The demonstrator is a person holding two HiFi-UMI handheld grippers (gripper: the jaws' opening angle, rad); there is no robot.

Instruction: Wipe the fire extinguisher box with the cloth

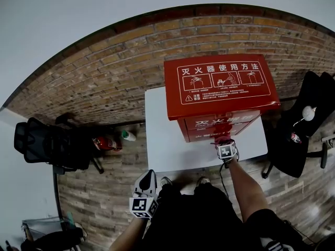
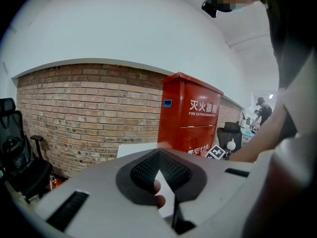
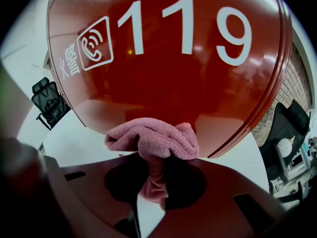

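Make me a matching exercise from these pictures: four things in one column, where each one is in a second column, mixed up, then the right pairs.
Things
1. cloth
2. fire extinguisher box
3. left gripper
4. black chair on the left

Places
A. standing on the white table
B. on the floor by the brick wall
C. clamped in the right gripper
D. held low, short of the table's near edge

Pairs: 1-C, 2-A, 3-D, 4-B
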